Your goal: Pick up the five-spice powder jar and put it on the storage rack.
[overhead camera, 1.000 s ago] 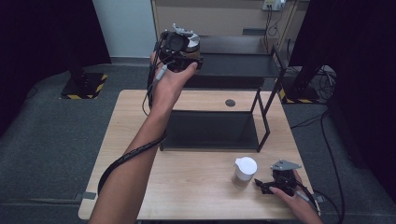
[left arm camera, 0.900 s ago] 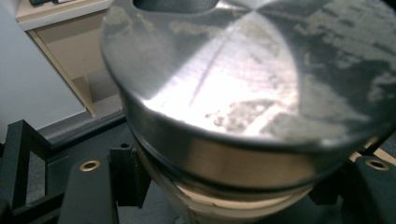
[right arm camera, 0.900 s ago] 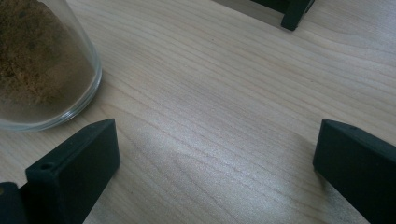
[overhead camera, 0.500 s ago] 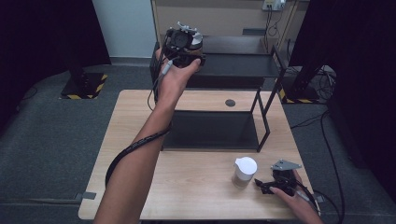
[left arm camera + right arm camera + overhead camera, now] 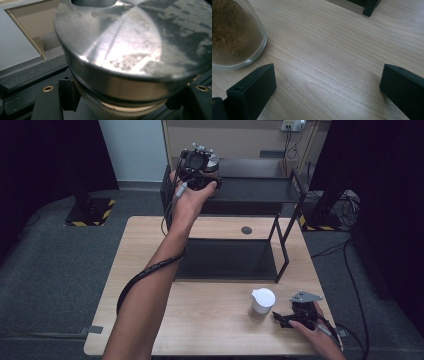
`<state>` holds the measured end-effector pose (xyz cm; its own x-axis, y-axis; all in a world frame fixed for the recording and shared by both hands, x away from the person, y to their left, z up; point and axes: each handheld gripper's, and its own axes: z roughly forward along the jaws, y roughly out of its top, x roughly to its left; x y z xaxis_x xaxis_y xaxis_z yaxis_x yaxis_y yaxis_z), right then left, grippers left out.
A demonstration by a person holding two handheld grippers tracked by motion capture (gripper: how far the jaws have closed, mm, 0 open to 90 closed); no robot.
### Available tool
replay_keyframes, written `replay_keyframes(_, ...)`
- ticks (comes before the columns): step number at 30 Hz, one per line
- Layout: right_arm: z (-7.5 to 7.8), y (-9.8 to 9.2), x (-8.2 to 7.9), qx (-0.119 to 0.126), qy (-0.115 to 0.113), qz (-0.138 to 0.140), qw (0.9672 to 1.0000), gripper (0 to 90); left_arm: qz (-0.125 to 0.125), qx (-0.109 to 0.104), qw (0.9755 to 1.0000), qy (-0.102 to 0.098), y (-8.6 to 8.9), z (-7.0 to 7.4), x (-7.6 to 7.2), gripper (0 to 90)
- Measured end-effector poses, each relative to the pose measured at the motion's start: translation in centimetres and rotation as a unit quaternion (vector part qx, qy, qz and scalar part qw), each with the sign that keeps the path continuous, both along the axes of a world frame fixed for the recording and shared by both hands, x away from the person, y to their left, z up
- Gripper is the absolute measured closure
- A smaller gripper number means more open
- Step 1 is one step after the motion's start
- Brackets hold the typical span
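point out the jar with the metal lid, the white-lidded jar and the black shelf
metal-lidded jar (image 5: 130, 47), left gripper view, on its steel lid
white-lidded jar (image 5: 262, 297), high view, on its white lid
black shelf (image 5: 225, 260), high view, on its lower board

Overhead light fell evenly on the pale table (image 5: 210, 320), while the room's edges stayed dark; the high view was soft and slightly grainy; glare streaked the blurred metal lid (image 5: 132, 42); the jar (image 5: 234, 32) lay out of focus, wood grain sharp.

Steel-lidded jar (image 5: 130, 50) gripped, tilted, above top shelf (image 5: 260, 187).
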<state>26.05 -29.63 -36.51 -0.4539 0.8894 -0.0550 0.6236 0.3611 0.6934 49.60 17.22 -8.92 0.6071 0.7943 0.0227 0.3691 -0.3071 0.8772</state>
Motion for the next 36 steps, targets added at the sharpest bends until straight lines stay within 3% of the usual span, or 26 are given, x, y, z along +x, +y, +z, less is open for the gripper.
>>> replay_keyframes(6, 0.0, 0.0, 0.0, 0.0, 0.0, 0.0, 1.0, 1.4, 0.003, 0.004, 1.0, 0.008, -0.2, 0.0, 0.4, 30.6)
replay_keyframes(13, 0.0, 0.0, 0.0, 0.0, 0.0, 0.0, 1.0, 1.5, 0.005, -0.008, 0.9999, 0.013, -0.1, -0.3, 0.8, 30.5)
replay_keyframes(17, 0.0, 0.0, 0.0, 0.0, 0.0, 0.0, 1.0, 1.5, 0.006, -0.027, 0.9995, 0.016, 0.2, -0.9, 0.9, 30.4)
replay_keyframes(24, 0.0, 0.0, 0.0, 0.0, 0.0, 0.0, 1.0, 1.5, 0.007, -0.03, 0.9994, 0.014, 0.2, -1.0, 0.9, 30.2)
replay_keyframes(30, 0.0, 0.0, 0.0, 0.0, 0.0, 0.0, 1.0, 1.5, 0.015, -0.03, 0.9995, 0.0, 0.3, -1.3, 0.0, 14.0)
replay_keyframes(36, 0.0, 0.0, 0.0, -0.001, -0.001, 0.0, 1.0, 1.4, 0.017, -0.032, 0.9993, -0.011, 0.5, -0.9, -1.5, 6.6)
